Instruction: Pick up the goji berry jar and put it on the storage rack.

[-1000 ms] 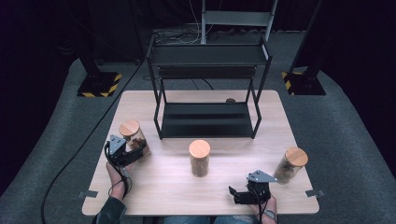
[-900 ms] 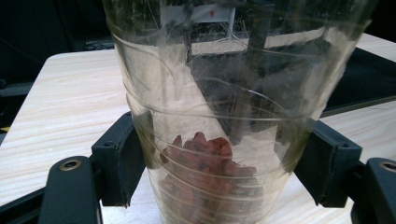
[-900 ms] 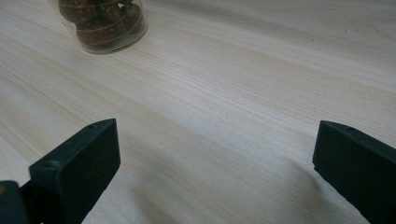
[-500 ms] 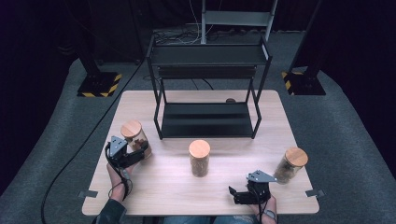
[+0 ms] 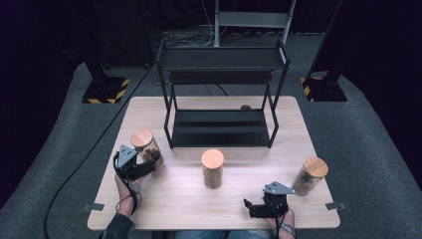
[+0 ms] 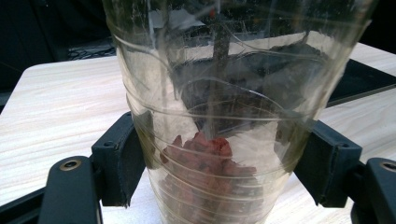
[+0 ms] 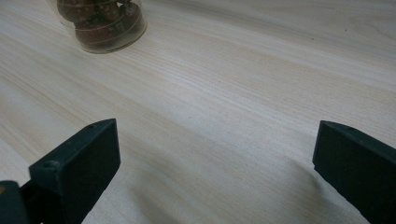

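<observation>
Left tool (image 6: 219, 186) clamped on left jar (image 6: 224, 116); right tool (image 7: 210, 168) wide open, empty.

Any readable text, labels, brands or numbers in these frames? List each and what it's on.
None readable.
The three jars carry no label: left jar, middle jar, right jar, all with plain wooden lids.
The black shelf rack and the table are unmarked.
The yellow-black hazard stripes on the stand bases are a pattern, not lettering.
</observation>
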Available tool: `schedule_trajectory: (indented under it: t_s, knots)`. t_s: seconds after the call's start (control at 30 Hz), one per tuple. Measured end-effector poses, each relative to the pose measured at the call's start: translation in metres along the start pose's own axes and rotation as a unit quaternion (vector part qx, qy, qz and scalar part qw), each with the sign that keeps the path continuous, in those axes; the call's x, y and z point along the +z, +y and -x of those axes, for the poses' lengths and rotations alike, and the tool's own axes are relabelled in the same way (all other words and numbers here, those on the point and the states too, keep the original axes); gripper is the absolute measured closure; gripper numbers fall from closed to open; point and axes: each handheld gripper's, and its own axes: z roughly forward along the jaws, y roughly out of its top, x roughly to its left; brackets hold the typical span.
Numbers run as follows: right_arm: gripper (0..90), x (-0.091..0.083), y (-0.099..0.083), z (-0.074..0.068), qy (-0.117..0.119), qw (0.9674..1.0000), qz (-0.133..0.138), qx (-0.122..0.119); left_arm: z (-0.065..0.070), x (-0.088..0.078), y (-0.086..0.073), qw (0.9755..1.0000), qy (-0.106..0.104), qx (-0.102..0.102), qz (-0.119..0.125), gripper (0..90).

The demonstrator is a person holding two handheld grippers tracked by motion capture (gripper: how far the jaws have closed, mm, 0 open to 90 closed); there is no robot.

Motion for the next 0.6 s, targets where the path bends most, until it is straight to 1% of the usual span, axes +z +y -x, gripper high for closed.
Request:
schedule_trajectory:
  t_s: [0.6]
  knots:
    - [0.0, 0.0001, 0.0002, 0.0002, -0.001, 1.0000, 0.000, 0.002, 0.0096, -0.0015, 0.0046, 0.9998, -0.018, 0.007, 0.003, 24.7]
